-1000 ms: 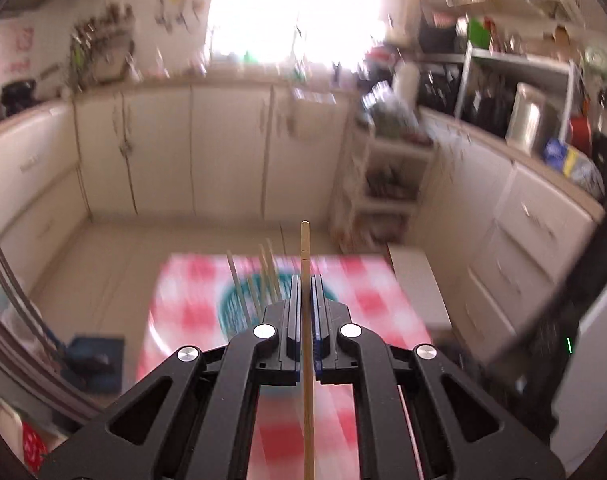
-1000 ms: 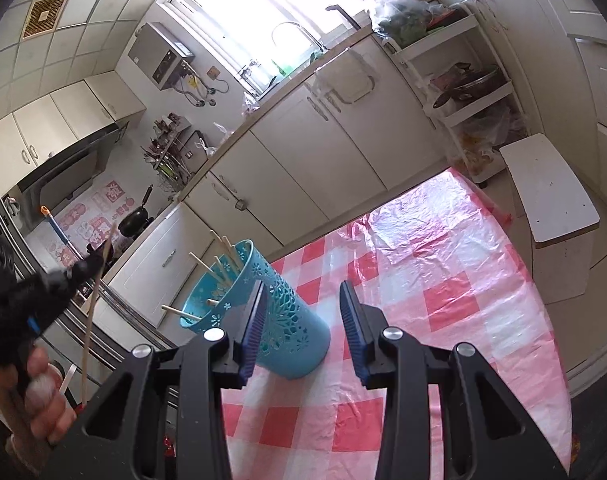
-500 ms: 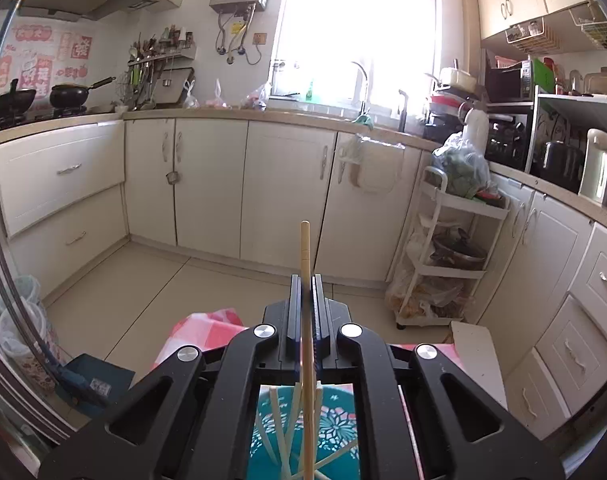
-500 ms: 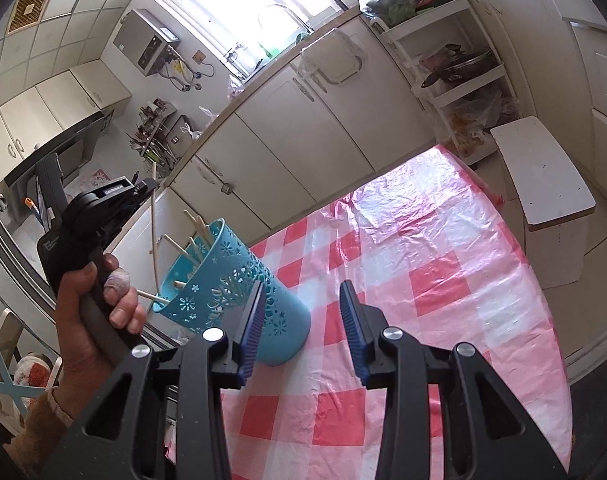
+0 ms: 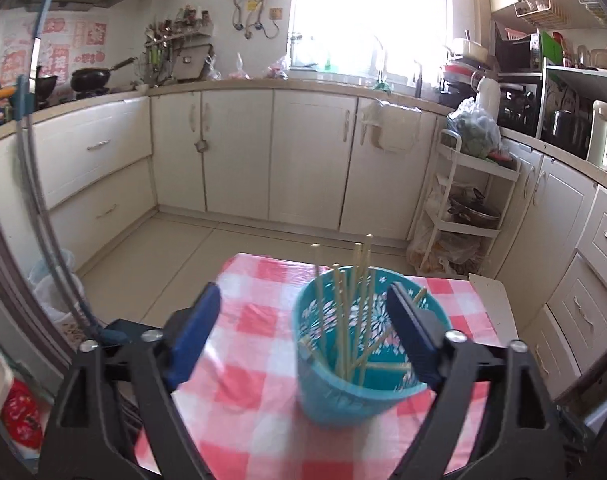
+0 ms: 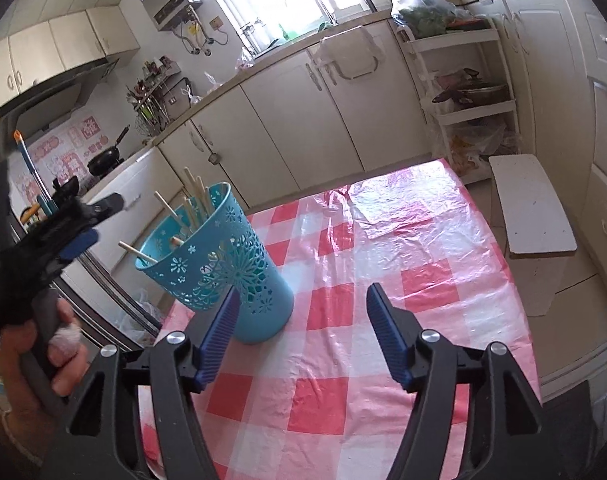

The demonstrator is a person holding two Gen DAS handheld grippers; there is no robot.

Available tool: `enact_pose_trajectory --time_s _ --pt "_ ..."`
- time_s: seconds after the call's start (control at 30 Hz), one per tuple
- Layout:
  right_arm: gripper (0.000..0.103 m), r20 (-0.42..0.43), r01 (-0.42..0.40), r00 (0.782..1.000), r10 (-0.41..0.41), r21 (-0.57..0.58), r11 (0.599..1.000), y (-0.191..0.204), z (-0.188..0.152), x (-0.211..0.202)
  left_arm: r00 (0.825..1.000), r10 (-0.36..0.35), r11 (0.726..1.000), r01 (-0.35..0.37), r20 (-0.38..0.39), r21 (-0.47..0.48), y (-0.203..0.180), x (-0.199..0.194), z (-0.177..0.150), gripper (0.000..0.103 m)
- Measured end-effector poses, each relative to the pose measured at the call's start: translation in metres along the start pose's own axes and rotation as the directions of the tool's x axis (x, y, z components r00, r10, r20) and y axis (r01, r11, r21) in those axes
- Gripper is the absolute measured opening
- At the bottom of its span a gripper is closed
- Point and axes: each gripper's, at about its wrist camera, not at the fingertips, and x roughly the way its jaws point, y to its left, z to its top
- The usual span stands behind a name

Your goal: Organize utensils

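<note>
A teal perforated utensil holder (image 5: 363,344) stands on the red-and-white checked tablecloth (image 5: 255,400) and holds several wooden chopsticks (image 5: 345,312). My left gripper (image 5: 303,320) is open and empty, just above and behind the holder, whose rim sits by the right finger. In the right wrist view the holder (image 6: 227,264) stands at the table's left side, with chopsticks (image 6: 191,200) sticking out. The left gripper (image 6: 75,232) hovers to its left, held by a hand. My right gripper (image 6: 299,328) is open and empty, low over the cloth beside the holder.
A white stool (image 6: 531,216) stands off the table's right side. A white rack (image 5: 467,216) with pots stands by the cream cabinets (image 5: 303,160) beyond the table's far edge (image 5: 343,268). A metal pole (image 5: 35,200) rises at the left.
The left gripper was shut on one chopstick; it has opened wide and the chopstick now stands in the holder. The right gripper has opened a little wider.
</note>
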Motion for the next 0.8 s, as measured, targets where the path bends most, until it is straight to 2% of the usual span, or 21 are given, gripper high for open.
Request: enact_pose_trajectory --time_s 0.07,0.17,0.3,0.47,0.6,0.7,0.8 --pt "0.077 0.002 0.032 0.999 -0.032 -0.054 0.998 0.014 -0.001 -0.003 1.0 -0.001 1.0 0.001 -0.005 0.022 0.014 -0.029 -0.006 0.095" --pt "0.095 0.012 0.079 0.997 -0.079 -0.105 0.991 0.036 -0.008 -0.012 0.999 -0.001 0.999 0.003 -0.038 0.045 0.035 -0.059 -0.016 0.095" --pt "0.095 -0.008 0.149 0.988 -0.152 -0.164 0.975 0.066 -0.031 -0.024 0.994 -0.012 0.999 0.016 -0.111 0.035 0.061 -0.087 -0.033 0.095" --pt "0.095 -0.047 0.182 0.979 -0.197 -0.23 0.956 0.103 -0.047 -0.035 0.985 -0.02 0.999 0.026 -0.173 0.028 0.079 -0.107 -0.049 0.095" --pt "0.096 0.01 0.169 0.985 -0.173 -0.285 0.944 0.133 -0.046 -0.059 0.98 -0.047 0.999 0.05 -0.195 0.011 0.091 -0.121 -0.054 0.095" --pt "0.096 0.06 0.155 0.988 -0.144 -0.282 0.947 0.145 -0.041 -0.077 0.981 -0.059 0.998 0.058 -0.185 -0.011 0.1 -0.135 -0.053 0.095" --pt "0.096 0.093 0.14 0.988 -0.121 -0.243 0.96 0.153 -0.037 -0.095 0.984 -0.017 1.0 0.016 -0.179 -0.006 0.106 -0.146 -0.052 0.095"
